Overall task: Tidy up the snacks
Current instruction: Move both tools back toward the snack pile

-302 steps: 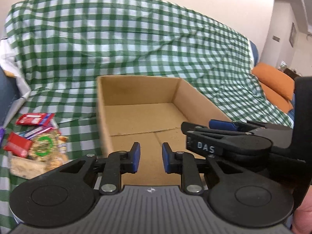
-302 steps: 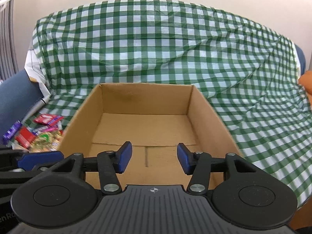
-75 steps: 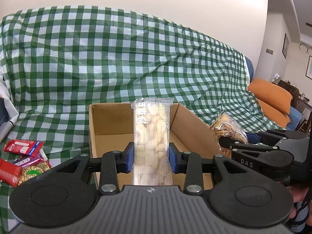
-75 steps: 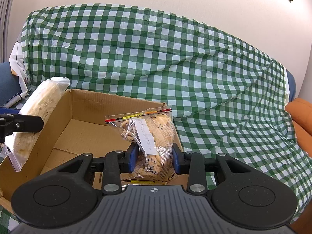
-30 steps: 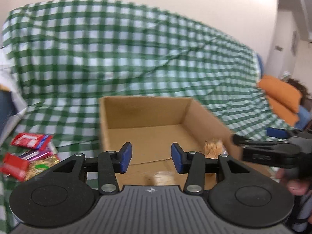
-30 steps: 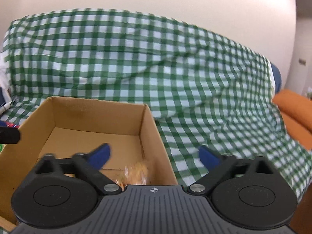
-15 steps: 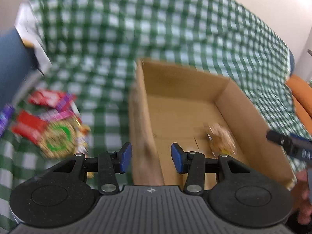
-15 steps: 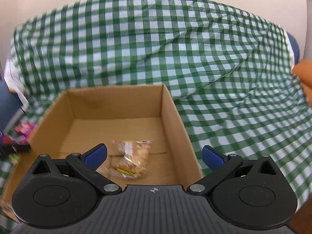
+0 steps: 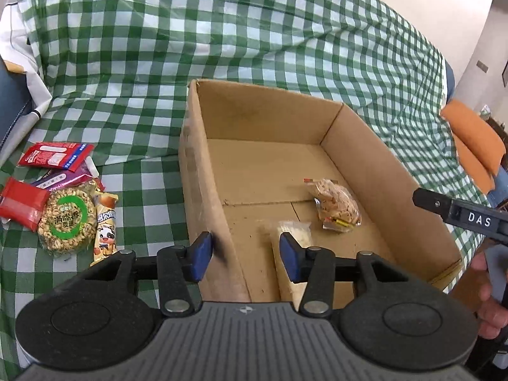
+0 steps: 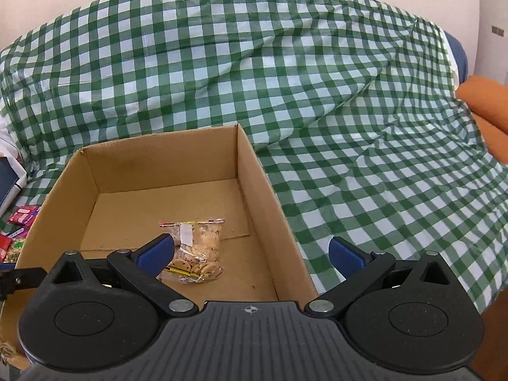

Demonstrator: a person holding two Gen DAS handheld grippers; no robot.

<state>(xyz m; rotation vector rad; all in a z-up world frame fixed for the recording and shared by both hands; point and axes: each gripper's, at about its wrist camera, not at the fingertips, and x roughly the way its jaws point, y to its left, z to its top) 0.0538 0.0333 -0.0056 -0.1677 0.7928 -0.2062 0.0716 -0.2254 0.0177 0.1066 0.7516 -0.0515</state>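
Both snacks had been released into the cardboard box (image 9: 203, 165). Two and a half seconds earlier the left tongs (image 9: 243, 255) had pinched a long clear biscuit pack (image 9: 287, 244) above the box, and the right tongs (image 10: 250, 254) had pinched a clear bag of small cookies (image 10: 193, 250). At this moment both sets of tongs stood spread and empty.

Location of the task items:
- The biscuit pack lay on the box floor at the near end, partly hidden behind the left tongs' right-hand pad.
- The cookie bag lay on the box floor, just beside the biscuit pack and nearer the right wall.
- The two packs appeared close together; whether they touched could not be determined.

The left wrist view had swung toward the left side of the box. This brought the remaining pile on the green checked sofa cover (image 9: 254, 31) into view: a round peanut cake (image 9: 67, 219), a red packet (image 9: 20, 203), a red-and-blue packet (image 9: 55, 155), a purple wrapper (image 9: 63, 178) and a small stick pack with a cow figure (image 9: 105, 225).

Assessment: two items were stowed and at least five remained outside. The next cycle would probably start at that pile, which lay just left of the box wall. The overlapping wrappers could make a single-item pick difficult.
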